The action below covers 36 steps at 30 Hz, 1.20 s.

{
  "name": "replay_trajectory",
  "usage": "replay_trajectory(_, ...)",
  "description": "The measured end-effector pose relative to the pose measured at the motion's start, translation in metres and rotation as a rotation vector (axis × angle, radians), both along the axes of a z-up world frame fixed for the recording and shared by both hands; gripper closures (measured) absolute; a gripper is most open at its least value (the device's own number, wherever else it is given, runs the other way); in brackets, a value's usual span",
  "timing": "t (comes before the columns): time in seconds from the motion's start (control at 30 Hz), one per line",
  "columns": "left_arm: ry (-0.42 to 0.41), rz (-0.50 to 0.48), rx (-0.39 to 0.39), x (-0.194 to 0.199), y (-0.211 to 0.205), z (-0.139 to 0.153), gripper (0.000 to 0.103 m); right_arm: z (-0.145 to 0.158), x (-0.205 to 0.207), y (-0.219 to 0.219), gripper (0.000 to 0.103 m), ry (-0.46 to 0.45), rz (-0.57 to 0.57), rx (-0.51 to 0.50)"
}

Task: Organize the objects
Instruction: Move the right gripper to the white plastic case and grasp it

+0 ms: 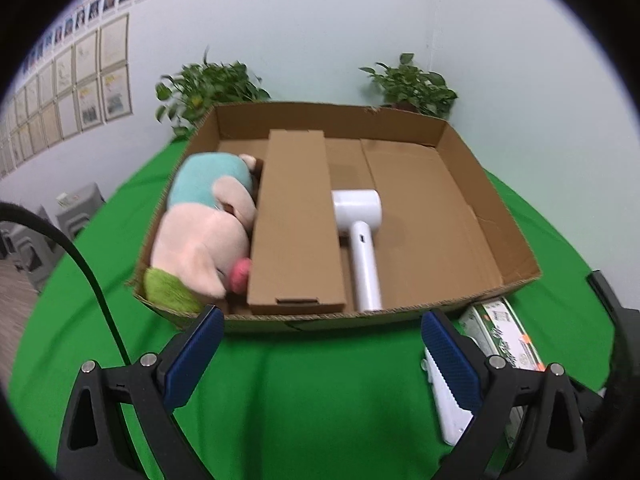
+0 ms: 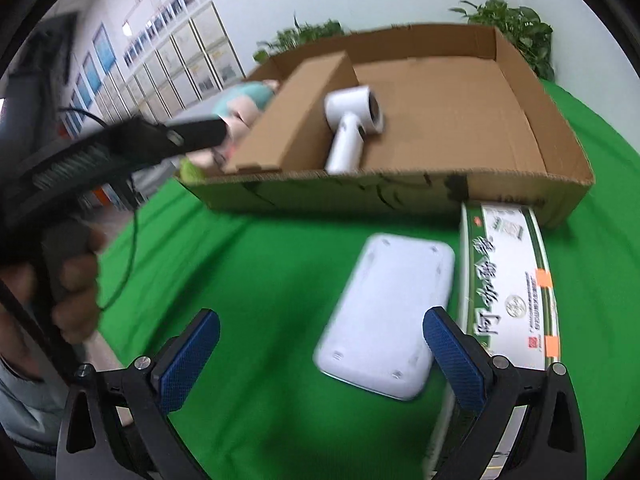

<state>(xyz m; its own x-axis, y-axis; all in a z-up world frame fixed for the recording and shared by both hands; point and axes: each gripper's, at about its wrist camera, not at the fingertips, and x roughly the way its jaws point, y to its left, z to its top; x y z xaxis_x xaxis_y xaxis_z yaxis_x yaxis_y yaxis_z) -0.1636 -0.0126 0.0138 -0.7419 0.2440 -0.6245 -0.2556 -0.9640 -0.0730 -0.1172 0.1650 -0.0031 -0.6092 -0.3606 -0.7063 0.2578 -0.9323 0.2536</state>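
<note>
An open cardboard tray box (image 1: 472,168) (image 2: 568,152) sits on the green table. Inside lie a plush pig (image 1: 204,232) at the left, a long brown carton (image 1: 296,220) (image 2: 296,120) beside it, and a white hair dryer (image 1: 360,232) (image 2: 352,128). A flat white device (image 2: 392,316) (image 1: 446,404) and a green-and-white printed box (image 2: 512,276) (image 1: 504,336) lie on the cloth in front of the tray. My left gripper (image 1: 322,344) is open and empty before the tray's front wall. My right gripper (image 2: 320,344) is open and empty, just above the white device.
Two potted plants (image 1: 208,88) (image 1: 412,84) stand behind the tray. The green cloth (image 1: 300,400) covers the table. The left hand-held gripper and the hand on it (image 2: 76,272) show at the left of the right wrist view. Framed papers hang on the wall.
</note>
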Motion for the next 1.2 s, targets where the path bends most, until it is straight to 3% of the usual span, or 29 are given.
replay_trajectory(0.1,-0.022,-0.035,0.027,0.001,-0.001,-0.004,0.004,-0.006,-0.003,0.011,0.001,-0.009,-0.050,0.073)
replay_trajectory(0.3,-0.059,-0.073,0.040,-0.001,0.001,-0.013,0.004,-0.004,-0.009,0.043,0.001,-0.011,-0.146,0.095)
replay_trajectory(0.43,-0.135,-0.129,0.101,-0.008,0.005,-0.024,0.004,0.002,-0.005,0.020,0.001,0.009,-0.070,0.089)
replay_trajectory(0.63,-0.306,-0.188,0.225,-0.021,0.004,-0.046,0.004,-0.024,-0.018,-0.015,0.001,-0.075,-0.059,0.139)
replay_trajectory(0.83,-0.341,-0.219,0.239,-0.022,0.011,-0.058,0.004,-0.026,-0.025,-0.023,0.001,-0.067,-0.090,0.205)
replay_trajectory(0.9,-0.342,-0.240,0.239,-0.021,0.015,-0.060,0.004,-0.031,-0.030,-0.024,0.004,-0.092,-0.088,0.191)
replay_trajectory(0.97,-0.345,-0.246,0.240,-0.021,0.015,-0.062,0.005,-0.033,-0.032,-0.027,0.028,-0.096,-0.084,0.198)
replay_trajectory(1.03,-0.372,-0.256,0.253,-0.022,0.014,-0.065,0.005,-0.035,-0.031,-0.030,0.030,-0.085,-0.074,0.225)
replay_trajectory(1.2,-0.403,-0.308,0.299,-0.012,0.013,-0.068,0.005,-0.032,-0.018,-0.028,0.032,-0.105,-0.019,0.143)
